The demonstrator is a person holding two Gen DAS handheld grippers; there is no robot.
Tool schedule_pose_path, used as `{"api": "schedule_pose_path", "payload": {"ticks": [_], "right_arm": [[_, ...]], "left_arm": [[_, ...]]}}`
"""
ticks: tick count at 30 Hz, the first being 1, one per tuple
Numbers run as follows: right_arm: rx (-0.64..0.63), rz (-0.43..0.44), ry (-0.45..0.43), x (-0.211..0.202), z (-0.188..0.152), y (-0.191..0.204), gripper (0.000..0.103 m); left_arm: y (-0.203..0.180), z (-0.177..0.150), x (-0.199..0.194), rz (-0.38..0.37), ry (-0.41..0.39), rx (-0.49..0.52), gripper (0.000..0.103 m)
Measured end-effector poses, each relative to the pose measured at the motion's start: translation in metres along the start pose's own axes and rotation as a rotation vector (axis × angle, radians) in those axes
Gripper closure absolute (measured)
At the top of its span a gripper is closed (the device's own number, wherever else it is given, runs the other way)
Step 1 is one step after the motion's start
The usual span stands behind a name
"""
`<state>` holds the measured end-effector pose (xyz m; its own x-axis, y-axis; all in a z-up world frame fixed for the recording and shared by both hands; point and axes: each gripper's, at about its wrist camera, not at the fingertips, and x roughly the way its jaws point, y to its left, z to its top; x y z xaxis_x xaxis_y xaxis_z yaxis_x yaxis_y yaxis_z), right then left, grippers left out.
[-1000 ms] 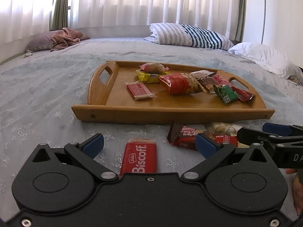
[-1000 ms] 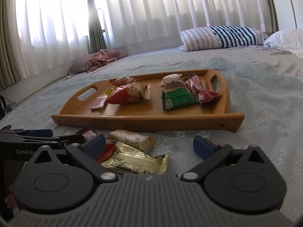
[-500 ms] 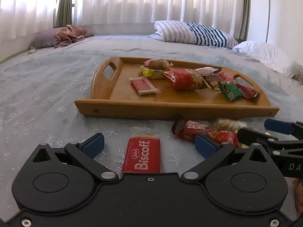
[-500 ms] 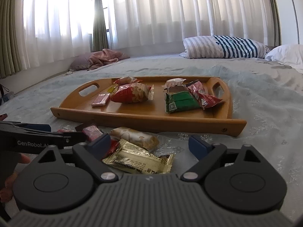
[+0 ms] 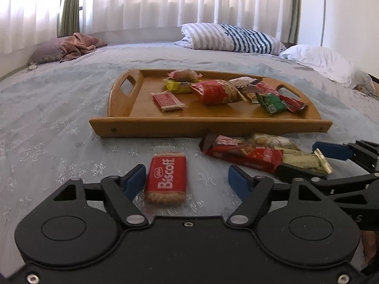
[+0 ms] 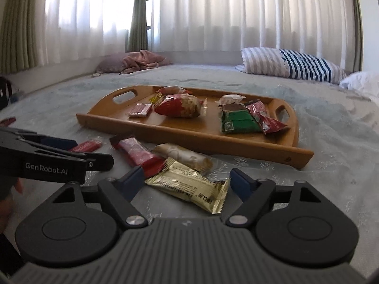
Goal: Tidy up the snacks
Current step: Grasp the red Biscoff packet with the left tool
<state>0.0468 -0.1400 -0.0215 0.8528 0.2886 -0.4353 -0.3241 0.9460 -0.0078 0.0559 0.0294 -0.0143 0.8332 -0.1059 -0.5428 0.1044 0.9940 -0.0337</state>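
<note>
A wooden tray (image 5: 146,123) on the bed holds several snack packets; it also shows in the right wrist view (image 6: 236,146). A red Biscoff packet (image 5: 167,177) lies on the bedspread between my left gripper's (image 5: 187,181) open fingers, close to the left one. A red bar (image 5: 241,153), a pale wrapped snack (image 6: 182,156) and a gold packet (image 6: 189,187) lie in front of the tray. My right gripper (image 6: 187,179) is open around the gold packet.
Striped pillow (image 5: 232,37) and white pillow (image 5: 327,64) lie at the far right of the bed. A pink cloth on a purple cushion (image 5: 71,47) lies far left. Curtains hang behind. Each gripper shows at the edge of the other's view.
Both grippers have come down and forward, so the Biscoff packet and the gold packet now lie between the open fingers. The left gripper's jaws have narrowed a little.
</note>
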Motion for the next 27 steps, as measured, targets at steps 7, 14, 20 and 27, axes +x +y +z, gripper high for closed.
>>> {"api": "schedule_pose_path", "payload": {"ticks": [7,14,20,27], "right_arm": [[0.015,0.009,0.001,0.000,0.000,-0.002,0.025],[0.023,0.028,0.002,-0.002,0.001,-0.005,0.033],[-0.003,0.071,-0.009,-0.012,0.004,-0.001,0.036],[-0.018,0.063,-0.018,-0.019,0.005,0.003,0.038]], "left_arm": [[-0.002,-0.001,-0.008,-0.010,-0.004,-0.022,0.048],[-0.002,-0.001,-0.014,-0.007,-0.006,-0.020,0.056],[-0.002,-0.001,-0.020,-0.024,-0.004,-0.037,0.064],[-0.004,0.000,-0.022,-0.022,-0.004,-0.043,0.070]]}}
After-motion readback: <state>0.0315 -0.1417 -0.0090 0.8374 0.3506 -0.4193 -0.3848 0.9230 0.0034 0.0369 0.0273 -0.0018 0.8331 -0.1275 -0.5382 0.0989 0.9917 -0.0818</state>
